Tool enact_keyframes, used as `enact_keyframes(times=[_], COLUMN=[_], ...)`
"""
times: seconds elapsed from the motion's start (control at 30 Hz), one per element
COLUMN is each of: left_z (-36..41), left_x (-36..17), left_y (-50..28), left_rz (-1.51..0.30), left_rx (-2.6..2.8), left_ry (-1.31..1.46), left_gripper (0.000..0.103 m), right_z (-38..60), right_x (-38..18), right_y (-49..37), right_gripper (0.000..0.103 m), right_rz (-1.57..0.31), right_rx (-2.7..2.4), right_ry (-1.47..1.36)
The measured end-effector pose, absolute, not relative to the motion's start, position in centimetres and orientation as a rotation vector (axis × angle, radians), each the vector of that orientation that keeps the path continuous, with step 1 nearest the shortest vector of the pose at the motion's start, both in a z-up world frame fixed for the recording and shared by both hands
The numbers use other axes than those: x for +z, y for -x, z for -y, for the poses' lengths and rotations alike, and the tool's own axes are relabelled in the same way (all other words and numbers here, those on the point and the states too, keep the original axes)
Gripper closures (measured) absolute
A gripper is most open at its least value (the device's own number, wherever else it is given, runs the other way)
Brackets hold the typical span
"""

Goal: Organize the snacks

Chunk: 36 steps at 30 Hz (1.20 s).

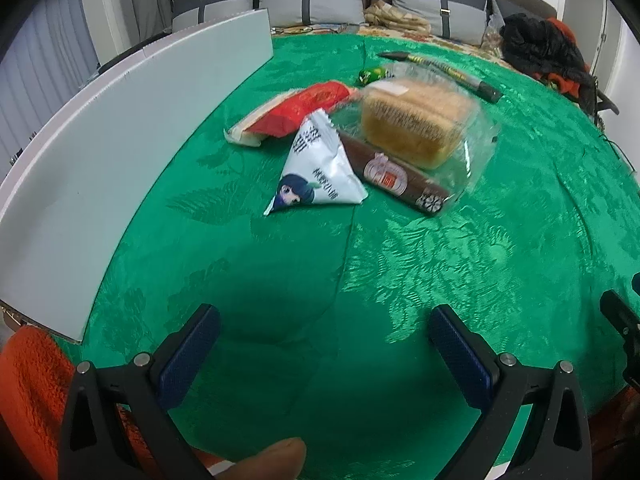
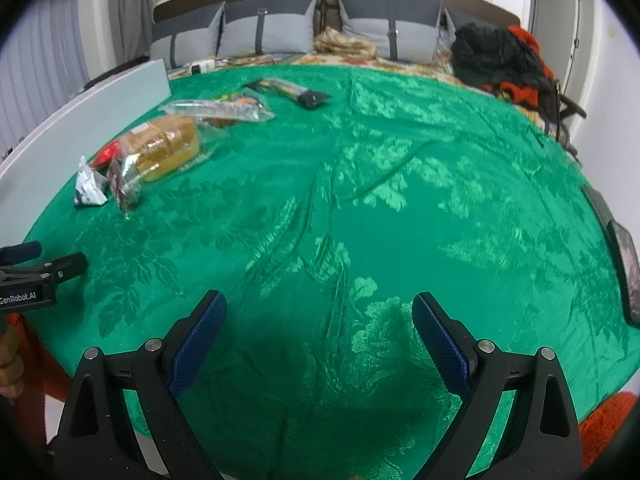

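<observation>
Evidently no snack is yet gripped: both the left gripper [image 1: 324,344] and right gripper [image 2: 320,332] are held wide and empty, the white triangular foil snack packet [image 1: 320,168] lying ahead of the left fingers, so an approach there is judged next.

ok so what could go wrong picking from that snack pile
The white triangular pouch leans on the brown bar, so lifting either may drag the other. The bread sits in loose clear wrap, which the open left gripper might pinch and squash. The glossy green cloth could bunch under low fingers.
</observation>
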<state>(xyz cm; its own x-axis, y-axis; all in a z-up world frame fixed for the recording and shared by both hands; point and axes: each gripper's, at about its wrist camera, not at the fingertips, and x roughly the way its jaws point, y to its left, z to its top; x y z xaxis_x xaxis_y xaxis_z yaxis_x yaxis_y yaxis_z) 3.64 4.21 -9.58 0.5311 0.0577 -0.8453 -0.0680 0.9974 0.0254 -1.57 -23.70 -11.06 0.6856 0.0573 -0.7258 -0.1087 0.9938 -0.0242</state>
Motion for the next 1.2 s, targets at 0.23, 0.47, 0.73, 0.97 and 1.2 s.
enact_keyframes(times=[0.23,0.47,0.73,0.97,1.2], left_z=[-4.5,-4.9,-4.8,-4.8,-5.5], left_x=[-9.8,-10.0,-10.0,-9.9,-9.9], left_y=[-3.7,-4.0,-4.1,-4.9,-5.1], left_rz=[-1.008,-1.012,-1.02,-1.038,-1.039], left_rx=[0.067,0.058,0.055,0.023,0.008], left_ry=[0.025,0.04,0.036,0.023,0.015], left_gripper=[0.0,0.0,0.0,0.0,0.0], right_z=[23.8,23.5,23.5,23.5,23.1], right_x=[-12.1,-12.1,-12.3,-12.3,-11.5], right_y=[1.2,1.1,1.6,1.3,0.2], right_gripper=[0.007,0.006,0.006,0.006,0.006], right_rz=[-0.862,-0.855,-0.806,-0.827,-0.926], right_rx=[0.098,0.102,0.092,0.077,0.137], right_ry=[0.051,0.058,0.049,0.038,-0.008])
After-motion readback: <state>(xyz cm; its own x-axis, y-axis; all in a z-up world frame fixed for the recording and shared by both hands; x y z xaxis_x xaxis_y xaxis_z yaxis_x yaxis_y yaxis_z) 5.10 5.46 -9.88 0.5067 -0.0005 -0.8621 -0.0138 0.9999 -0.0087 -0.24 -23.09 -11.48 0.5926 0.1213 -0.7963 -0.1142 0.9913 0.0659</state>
